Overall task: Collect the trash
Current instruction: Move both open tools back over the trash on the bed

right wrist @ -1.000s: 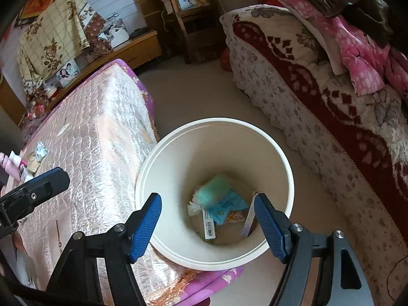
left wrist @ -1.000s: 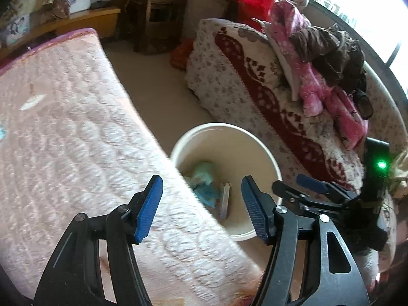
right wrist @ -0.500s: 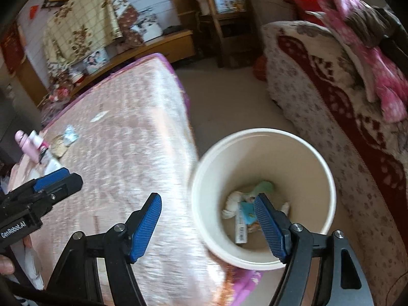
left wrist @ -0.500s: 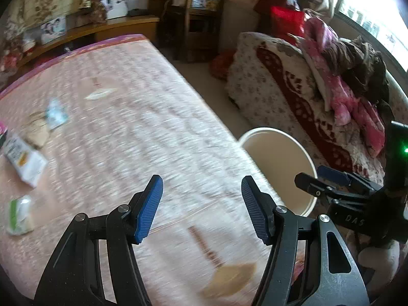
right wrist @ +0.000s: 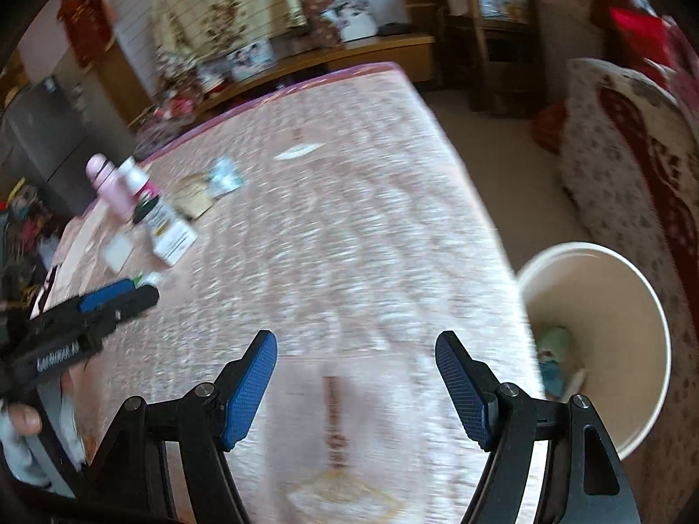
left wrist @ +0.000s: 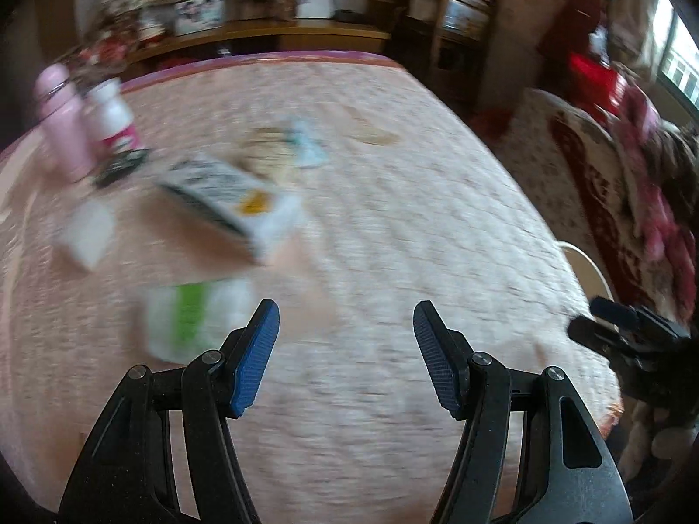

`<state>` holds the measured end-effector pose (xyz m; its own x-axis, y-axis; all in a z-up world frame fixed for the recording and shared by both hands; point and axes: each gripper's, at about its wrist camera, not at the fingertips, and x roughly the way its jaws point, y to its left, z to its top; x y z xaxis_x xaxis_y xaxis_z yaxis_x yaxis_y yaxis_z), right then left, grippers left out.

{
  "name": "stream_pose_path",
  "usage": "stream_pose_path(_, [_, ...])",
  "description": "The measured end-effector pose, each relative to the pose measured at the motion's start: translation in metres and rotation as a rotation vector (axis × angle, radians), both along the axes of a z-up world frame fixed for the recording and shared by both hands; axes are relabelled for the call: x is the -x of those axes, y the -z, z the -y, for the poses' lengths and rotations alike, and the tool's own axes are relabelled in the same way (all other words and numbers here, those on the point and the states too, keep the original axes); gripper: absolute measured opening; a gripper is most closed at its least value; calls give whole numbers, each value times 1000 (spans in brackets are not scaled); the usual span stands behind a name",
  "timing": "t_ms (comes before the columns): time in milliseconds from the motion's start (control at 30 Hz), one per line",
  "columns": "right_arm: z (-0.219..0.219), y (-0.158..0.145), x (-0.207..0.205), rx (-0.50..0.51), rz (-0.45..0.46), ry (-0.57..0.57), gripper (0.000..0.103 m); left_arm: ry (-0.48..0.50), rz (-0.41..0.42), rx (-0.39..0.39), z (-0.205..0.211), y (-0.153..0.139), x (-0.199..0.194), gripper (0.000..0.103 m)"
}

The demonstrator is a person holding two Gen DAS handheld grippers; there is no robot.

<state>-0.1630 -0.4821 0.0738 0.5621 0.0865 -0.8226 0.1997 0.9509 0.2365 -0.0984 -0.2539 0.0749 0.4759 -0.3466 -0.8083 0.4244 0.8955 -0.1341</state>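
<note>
Blurred views over a pink quilted mattress. Ahead and left of the left gripper, jaws parted and empty, lie what seems a green-and-white packet, a white carton and, farther off, a pink bottle. Right gripper is likewise spread, holding nothing; to its right stands a cream bin with wrappers inside.
</note>
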Motion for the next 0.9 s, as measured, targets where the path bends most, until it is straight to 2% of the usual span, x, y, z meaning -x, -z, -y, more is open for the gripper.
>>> stream_pose_path(233, [-36,7,-21,-7,-17,-70,73,-168,25,-58,-73,7,-50,63])
stream_pose_path(333, [-47,11,-29,-14,-26,-88,73,-230,11,-118,-92,21,-75,63])
stream_pose_path(467, [-55,12,-36,-21,-35,-103,73,-224,-40,-202,-100,45,-90,62])
stream_pose_path(567, [-59,13,-40,-23,-39,-111,73,-176,-50,-217,-100,48,-78,62])
stream_pose_path(667, [-59,14,-42,-27,-42,-112,73,-104,-98,-179,-100,47,-56,62])
stream_pose_path(800, [-59,17,-45,-33,-48,-108,73,3,-208,14,-102,40,-31,62])
stream_pose_path(900, [-59,19,-44,-43,-54,-105,73,9,-226,103,-101,31,-24,63])
